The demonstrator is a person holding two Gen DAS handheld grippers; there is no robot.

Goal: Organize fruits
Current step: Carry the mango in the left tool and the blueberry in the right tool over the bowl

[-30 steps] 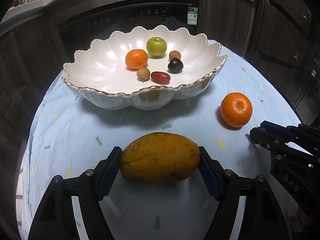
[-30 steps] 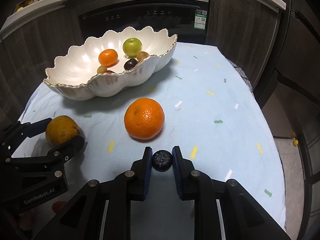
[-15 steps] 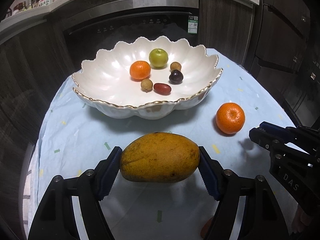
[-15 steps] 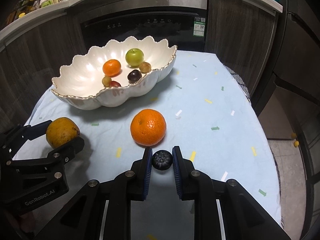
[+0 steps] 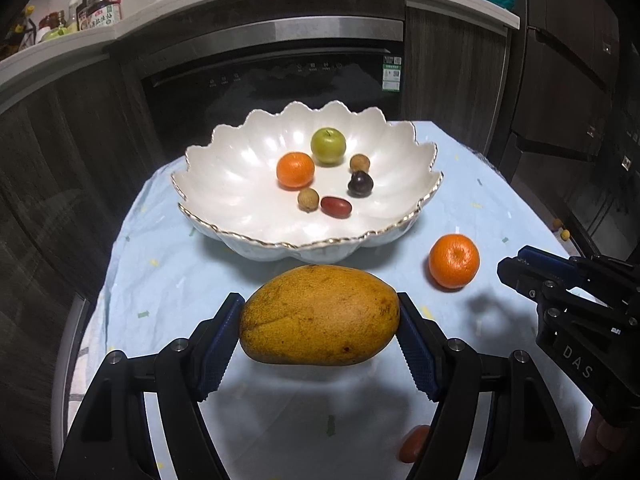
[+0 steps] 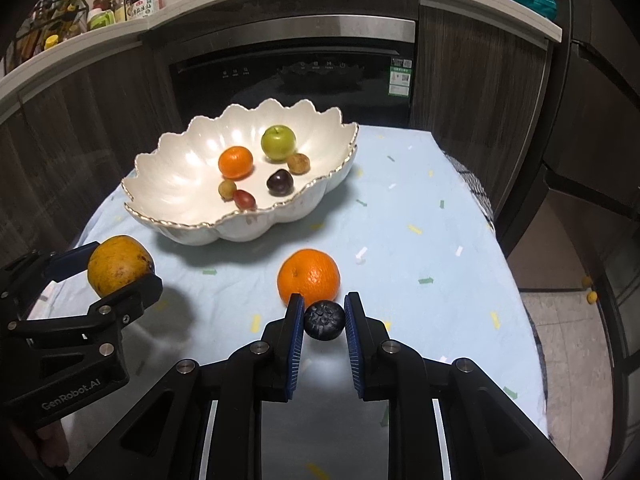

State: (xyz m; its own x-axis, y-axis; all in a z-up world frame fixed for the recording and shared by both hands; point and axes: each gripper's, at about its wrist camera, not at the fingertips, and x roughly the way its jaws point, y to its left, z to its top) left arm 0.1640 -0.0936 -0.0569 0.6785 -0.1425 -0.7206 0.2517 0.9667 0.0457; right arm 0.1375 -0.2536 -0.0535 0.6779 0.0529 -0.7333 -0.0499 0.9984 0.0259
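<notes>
Jaws of the left gripper (image 5: 320, 316) are clamped on the mango (image 5: 320, 315) at lower centre; those of the right gripper (image 6: 323, 320) pinch a small dark fruit (image 6: 324, 320). Both have risen off the counter (image 6: 420, 240) over the last second. The bowl (image 5: 208, 184) above looks like the next stop; an orange (image 5: 454, 261) waits mid-right.

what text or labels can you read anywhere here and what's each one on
"GenRobot.AI" on the body of the left gripper, right wrist view.
"DAS" on the body of the right gripper, left wrist view.
Green and white sticker on the dishwasher: too small to read.
Dishwasher panel icons: too small to read.
Bottle labels on the counter: blurred, unreadable.
</notes>
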